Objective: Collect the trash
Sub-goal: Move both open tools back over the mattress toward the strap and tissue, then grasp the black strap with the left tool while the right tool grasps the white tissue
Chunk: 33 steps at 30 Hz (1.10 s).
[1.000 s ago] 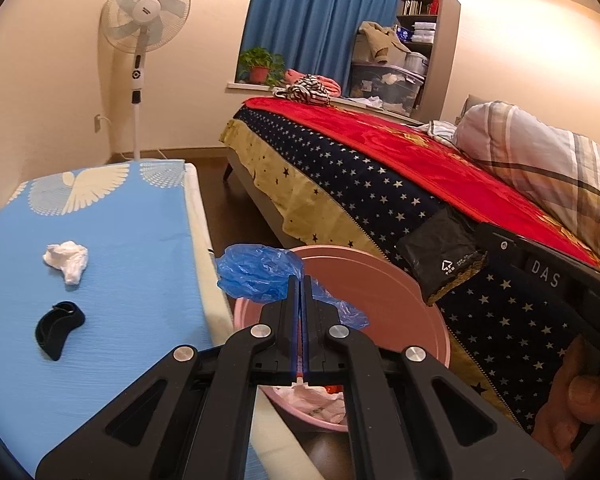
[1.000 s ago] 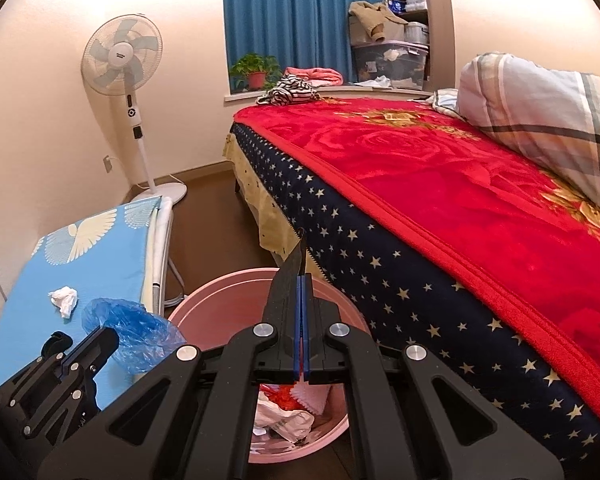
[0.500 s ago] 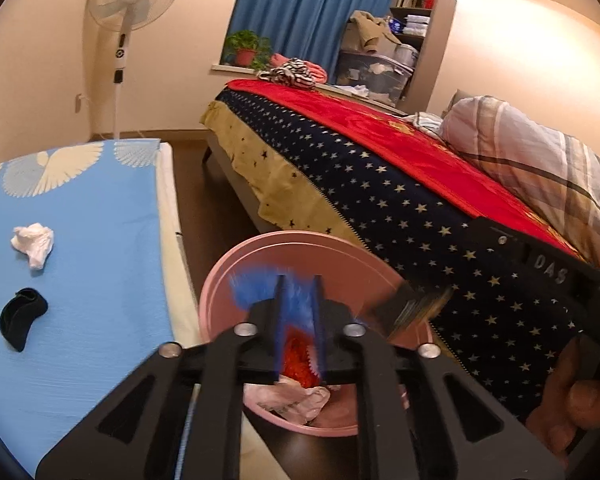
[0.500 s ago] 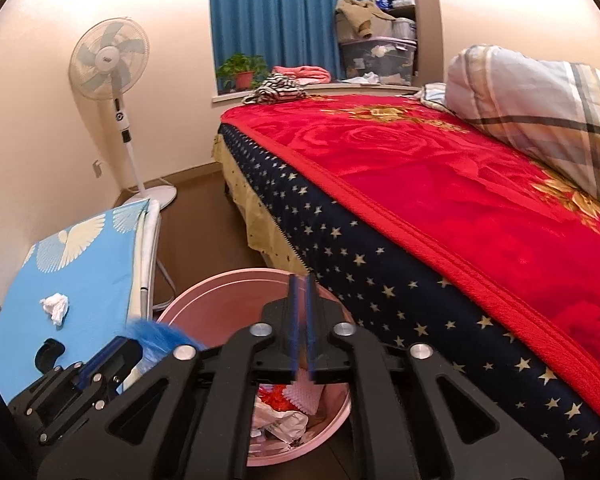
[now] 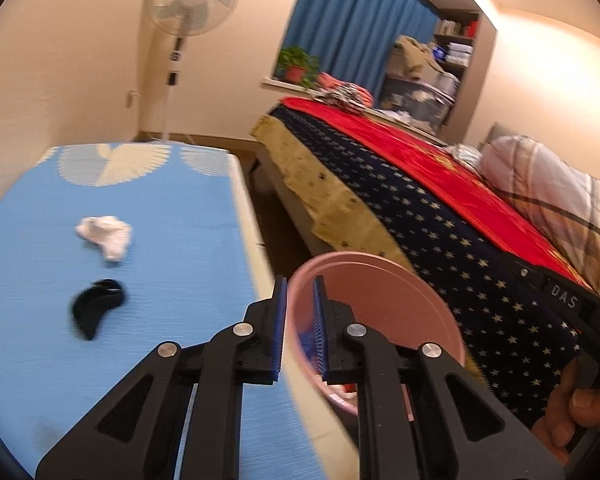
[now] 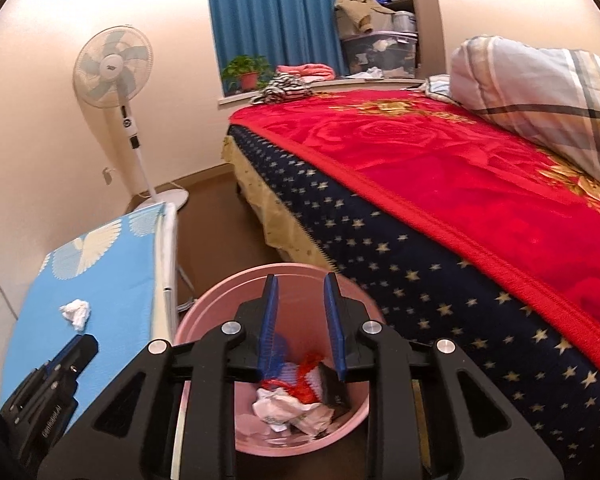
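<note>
A pink bucket (image 6: 220,308) stands on the floor between the blue board and the bed, holding crumpled white paper (image 6: 284,404), red netting, a blue bag and a black packet (image 6: 334,388). My right gripper (image 6: 300,292) is open and empty above the bucket. My left gripper (image 5: 300,292) is open and empty over the bucket's left rim (image 5: 380,264) and the board's edge. A white tissue wad (image 5: 106,234) and a black curved piece (image 5: 96,308) lie on the board; the tissue also shows in the right wrist view (image 6: 76,312).
The blue board (image 5: 160,240) fills the left. A bed with a red blanket (image 6: 460,168) and starred cover is on the right, with a plaid pillow (image 6: 540,76). A standing fan (image 6: 116,68) is at the back wall.
Both grippers opened. The blue bag left my left gripper and the black packet left my right one; both now lie in the bucket. The left gripper swung left toward the board.
</note>
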{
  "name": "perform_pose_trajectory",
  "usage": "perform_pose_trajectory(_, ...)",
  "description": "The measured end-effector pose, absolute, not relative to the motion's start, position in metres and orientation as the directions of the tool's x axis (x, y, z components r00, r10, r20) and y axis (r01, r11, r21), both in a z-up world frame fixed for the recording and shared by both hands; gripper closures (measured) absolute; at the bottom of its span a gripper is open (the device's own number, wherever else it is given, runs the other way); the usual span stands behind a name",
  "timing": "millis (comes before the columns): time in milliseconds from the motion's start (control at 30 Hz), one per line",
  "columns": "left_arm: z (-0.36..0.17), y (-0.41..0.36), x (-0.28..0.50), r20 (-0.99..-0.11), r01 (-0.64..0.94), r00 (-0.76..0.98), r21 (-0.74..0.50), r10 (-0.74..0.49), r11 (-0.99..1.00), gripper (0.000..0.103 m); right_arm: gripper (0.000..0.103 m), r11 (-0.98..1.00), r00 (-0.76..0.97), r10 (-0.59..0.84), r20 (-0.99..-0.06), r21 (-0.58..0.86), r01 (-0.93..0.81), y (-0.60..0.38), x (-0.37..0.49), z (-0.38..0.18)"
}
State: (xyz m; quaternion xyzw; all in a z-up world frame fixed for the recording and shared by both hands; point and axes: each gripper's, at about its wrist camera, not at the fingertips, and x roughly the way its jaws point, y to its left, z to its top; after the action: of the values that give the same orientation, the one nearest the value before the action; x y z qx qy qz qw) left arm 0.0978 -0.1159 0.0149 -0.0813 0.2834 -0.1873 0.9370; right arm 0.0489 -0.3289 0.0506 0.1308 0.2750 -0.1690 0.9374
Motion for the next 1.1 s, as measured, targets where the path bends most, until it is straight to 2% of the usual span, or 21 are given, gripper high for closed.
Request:
perform_pose_trajectory(300,0.016,-0.050,0.099,-0.489,0.129,0.839,-0.250,-0.240,0.960,0.090,0.078,0.946,0.831,-0.125,-0.542,0.187,0.264,-0.278,0.069,0.049)
perform_pose_trajectory(567,-0.010,0.001,0.118,-0.564,-0.062,0.822,-0.235,-0.084,0.970,0.089,0.078,0.967,0.828,-0.011,-0.561,0.205,0.152,-0.232,0.100,0.030)
perform_pose_trajectory(700,-0.020,0.008,0.129,-0.593,-0.082,0.801,-0.247,-0.084,0.966,0.086,0.078,0.973,0.823,0.034,-0.567,0.206,0.102,-0.211,0.115,0.020)
perform_pose_trajectory(767,-0.025,0.006,0.136,-0.606,-0.075,0.791,-0.238,-0.087,0.968,0.074,0.078,0.975,0.820,0.055,-0.569,0.207,0.078,-0.201,0.124,0.015)
perform_pose_trajectory(833,-0.030,0.004,0.142,-0.623,-0.075,0.777,-0.228,-0.086,0.971,0.067,0.079,0.975,0.817,0.071,-0.572,0.213,0.064,-0.195,0.130,0.011)
perform_pose_trajectory(1100,-0.050,0.008,0.156,-0.687,-0.096,0.721,-0.229,-0.091,0.969,0.069,0.079,0.971,0.798,0.122,-0.590,0.237,0.027,-0.178,0.156,-0.004)
